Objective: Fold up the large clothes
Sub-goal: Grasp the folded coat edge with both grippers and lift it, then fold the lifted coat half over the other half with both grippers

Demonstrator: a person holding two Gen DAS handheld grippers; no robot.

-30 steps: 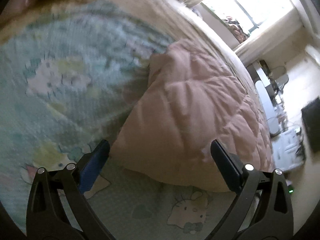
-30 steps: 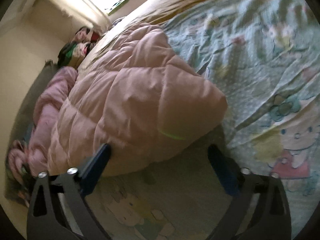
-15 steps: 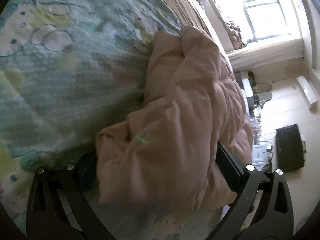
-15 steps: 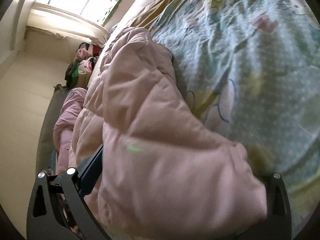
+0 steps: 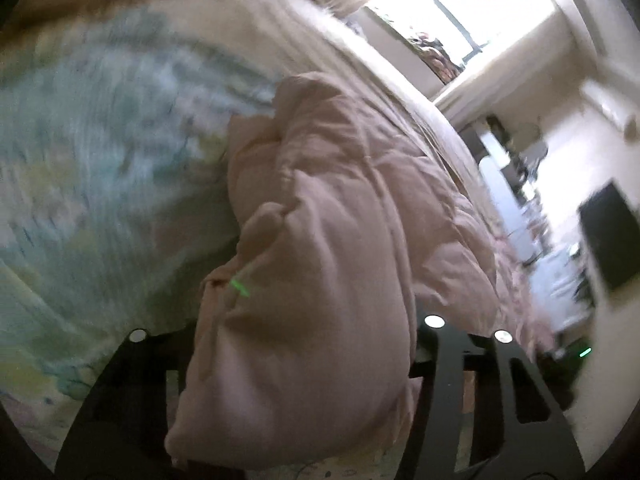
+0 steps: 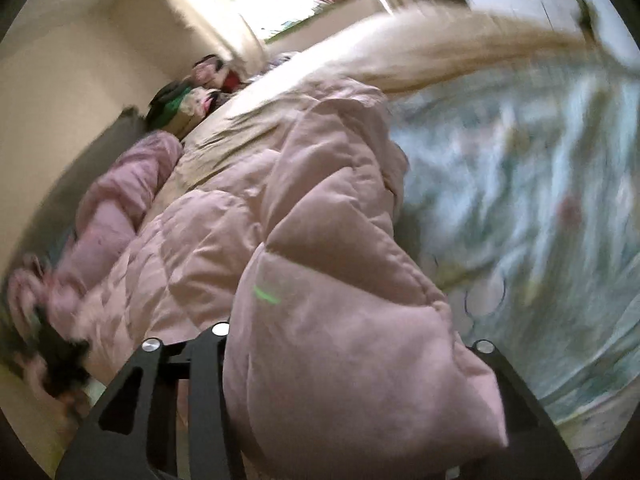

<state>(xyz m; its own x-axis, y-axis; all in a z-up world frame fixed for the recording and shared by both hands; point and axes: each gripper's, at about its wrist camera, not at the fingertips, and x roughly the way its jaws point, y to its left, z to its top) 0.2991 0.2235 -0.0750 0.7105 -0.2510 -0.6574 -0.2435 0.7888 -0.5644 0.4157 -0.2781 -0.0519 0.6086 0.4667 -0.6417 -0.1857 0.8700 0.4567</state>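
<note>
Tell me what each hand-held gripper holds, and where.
Both clamp the pink padded coat: left hand-held gripper on one near corner, right hand-held gripper on the other.

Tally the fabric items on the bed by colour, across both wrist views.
Pale pink quilted coat: 1, clamped in both the left gripper and right gripper
Mauve-pink bundle: 1
Blue-green cartoon-print sheet: 1
Tan cover: 1
Total: 4
</note>
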